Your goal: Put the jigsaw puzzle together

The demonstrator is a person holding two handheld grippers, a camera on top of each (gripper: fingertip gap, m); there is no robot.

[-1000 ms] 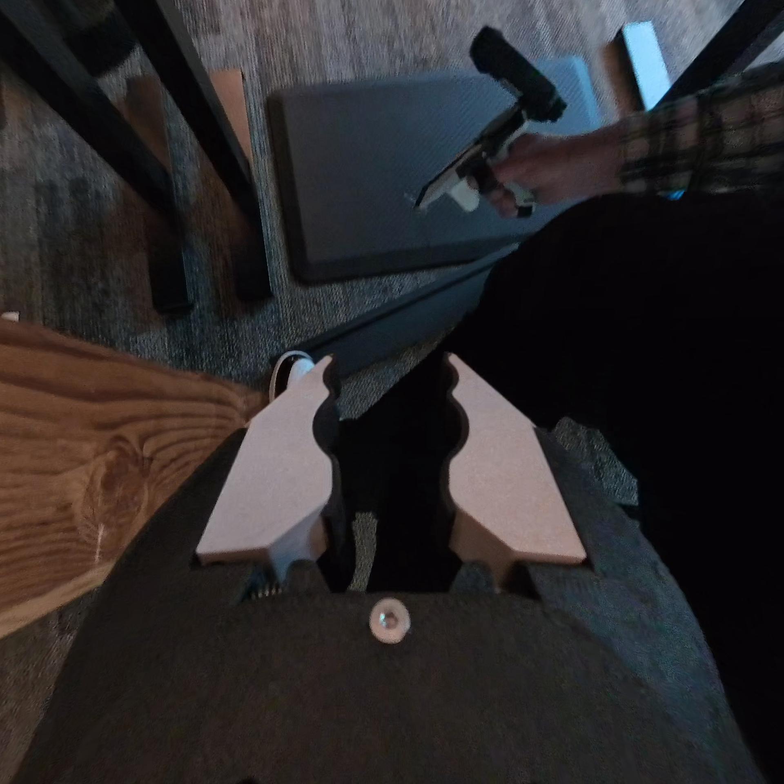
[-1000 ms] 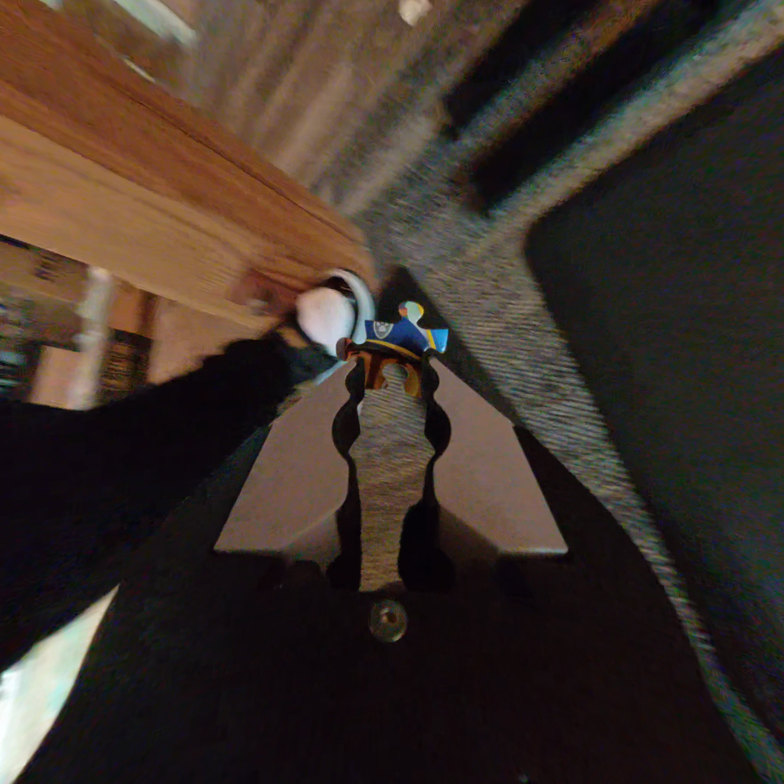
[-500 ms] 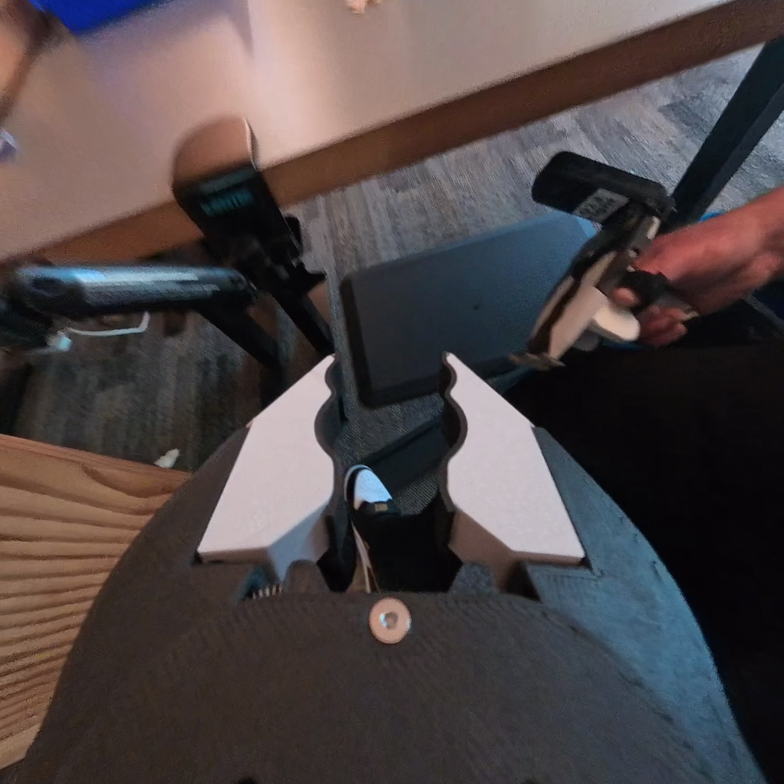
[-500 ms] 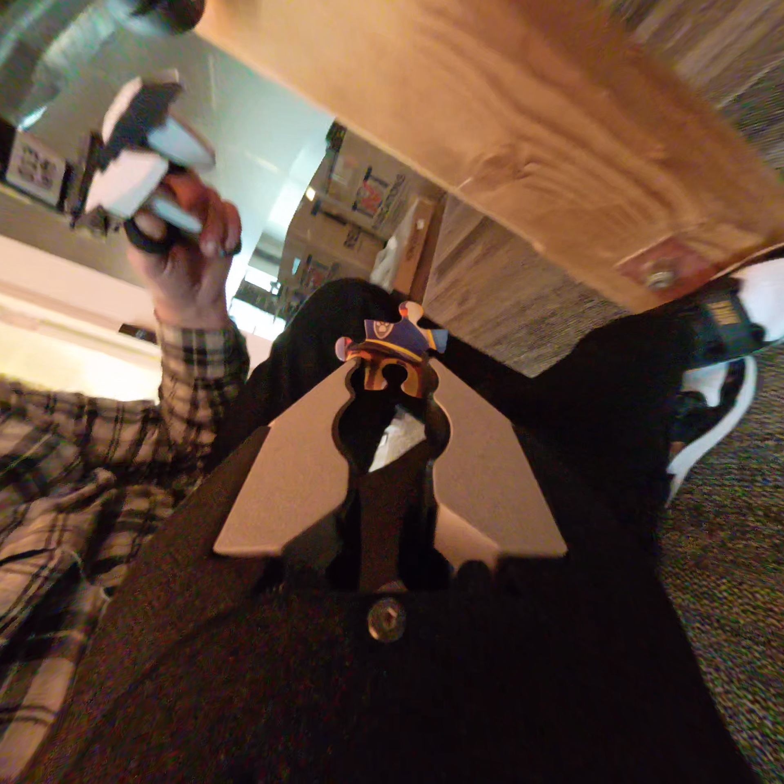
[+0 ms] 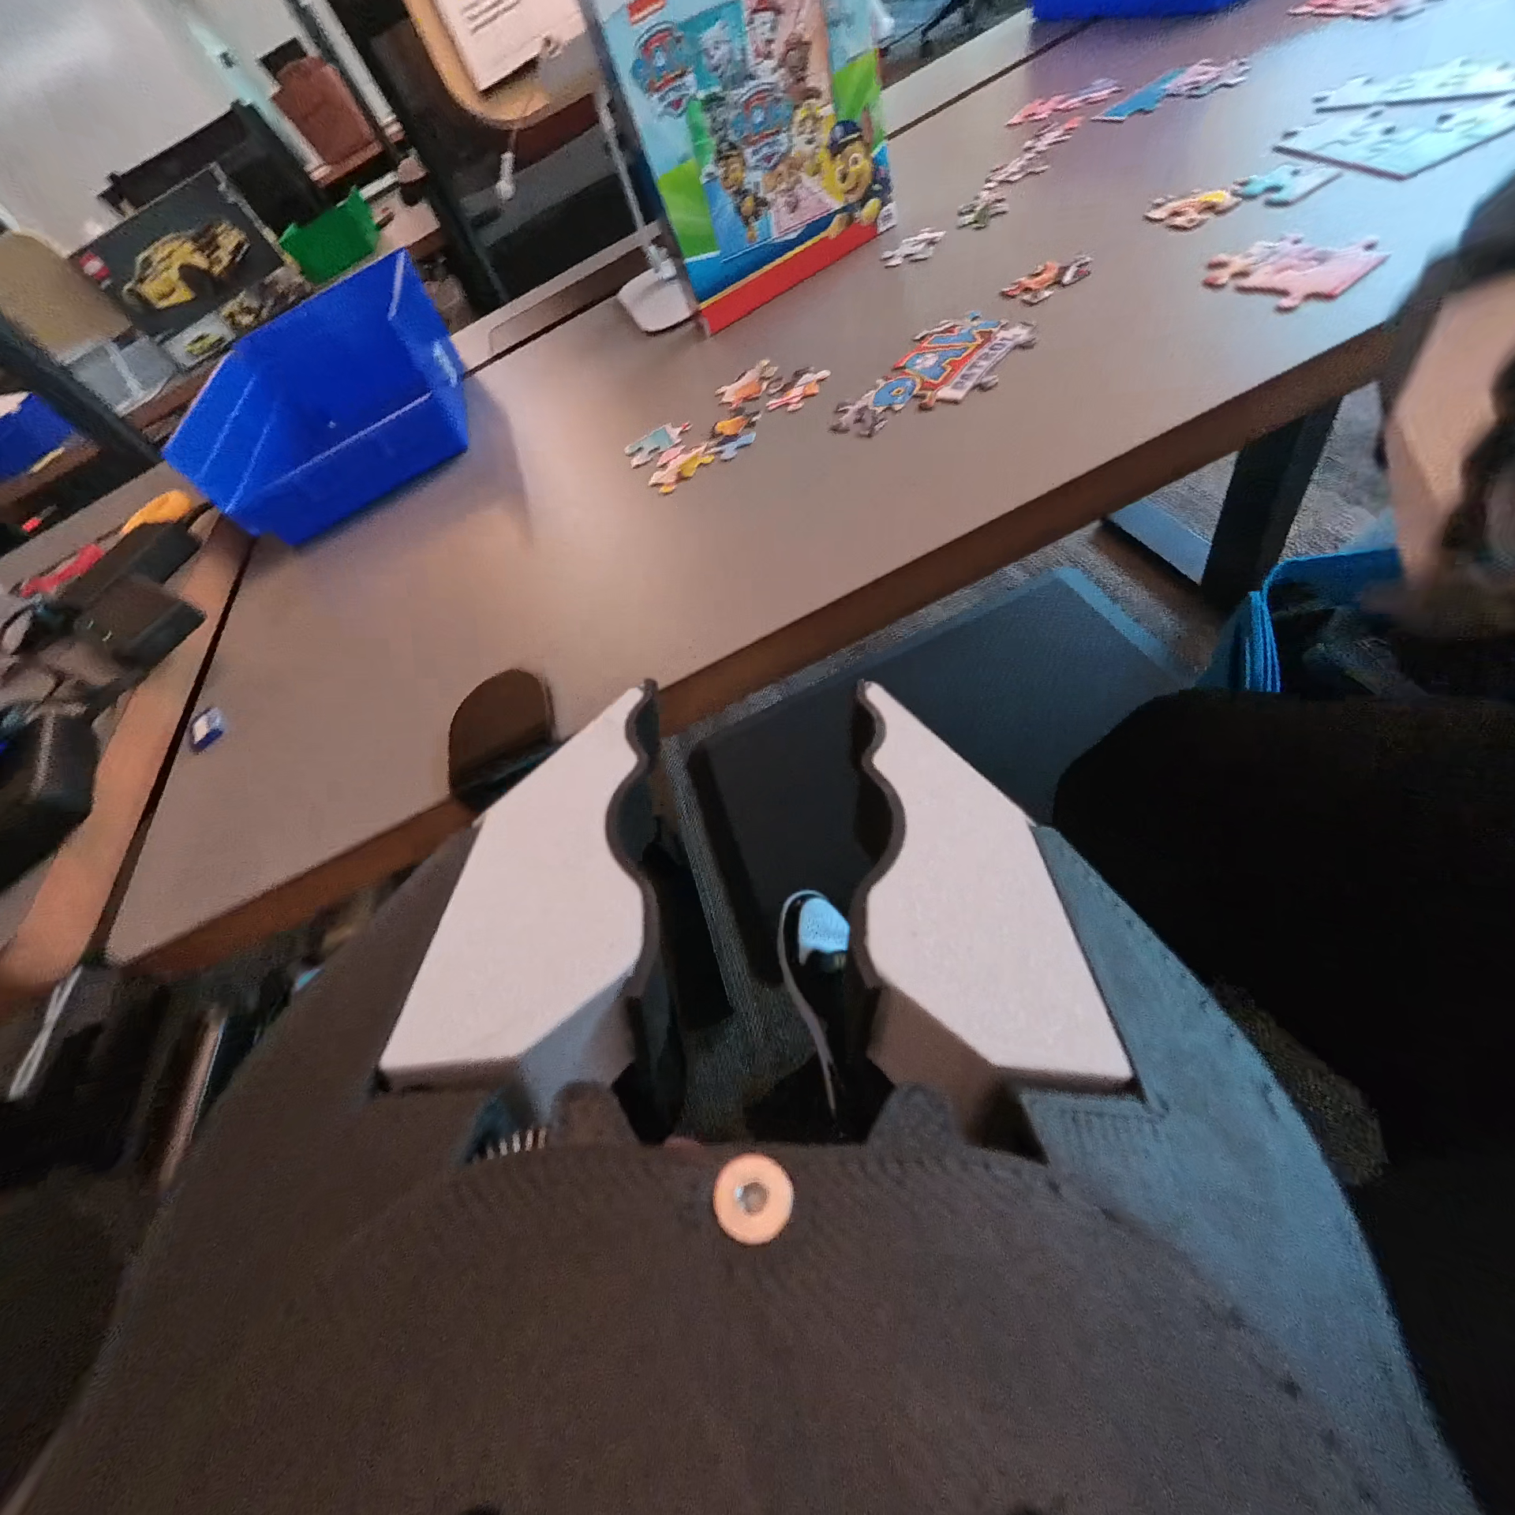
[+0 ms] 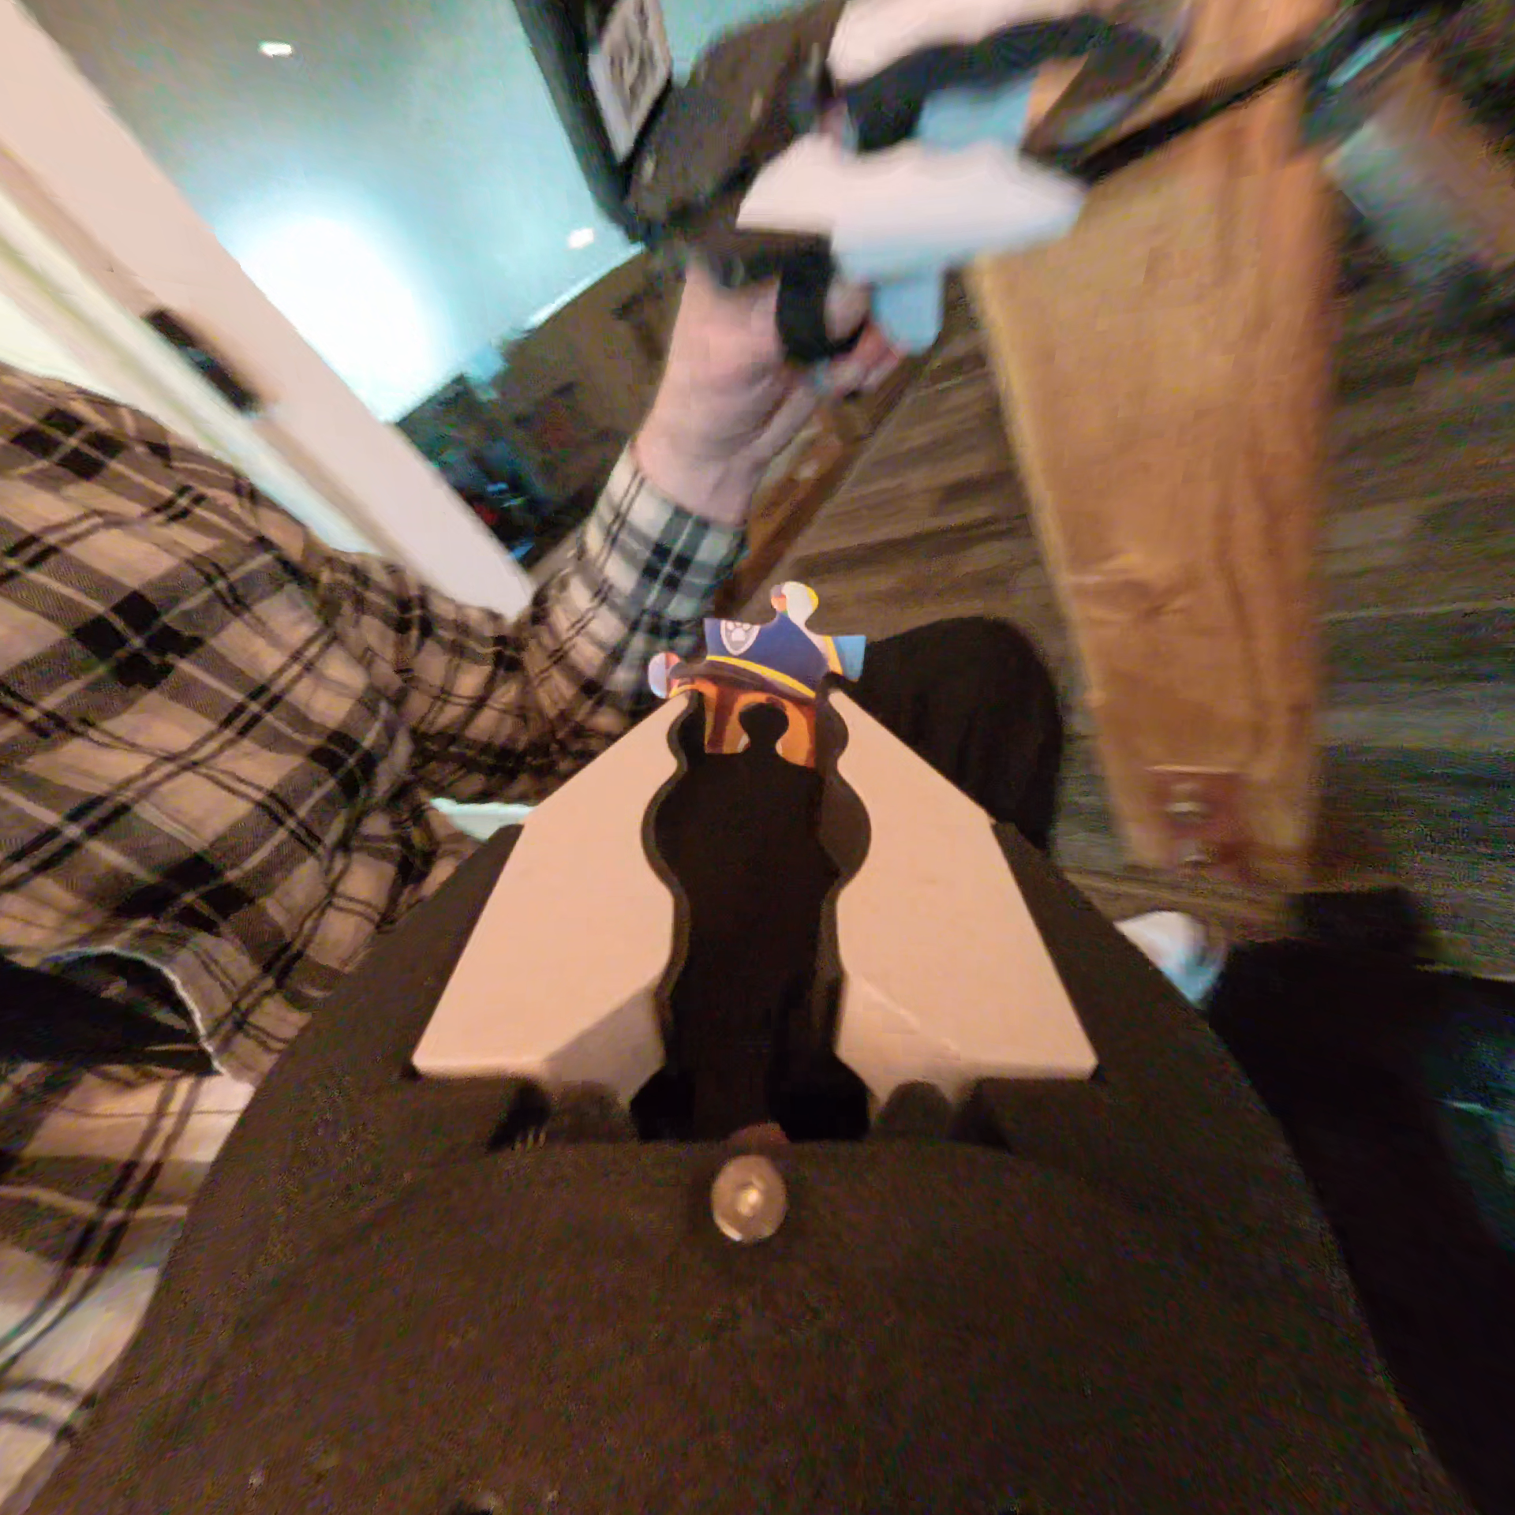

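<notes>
My right gripper (image 6: 758,697) is shut on a blue, orange and yellow puzzle piece (image 6: 758,656), held at the fingertips below the wooden table's edge. My left gripper (image 5: 754,705) is open and empty, just off the near edge of the brown table (image 5: 492,574). Loose puzzle pieces (image 5: 705,434) lie on the table, with a joined logo section (image 5: 934,373), a pink joined section (image 5: 1295,270) and pale joined sections (image 5: 1410,115) farther right. The left gripper also shows blurred in the right wrist view (image 6: 861,164), held by a hand.
The upright puzzle box (image 5: 754,147) stands at the back of the table. A blue bin (image 5: 328,402) sits to the left. A dark floor mat (image 5: 943,697) and a shoe (image 5: 820,934) lie under the table edge. A plaid sleeve (image 6: 246,656) crosses the right wrist view.
My left gripper has swung up from the floor to face the tabletop. My right gripper has kept hold of the puzzle piece while turning under the table.
</notes>
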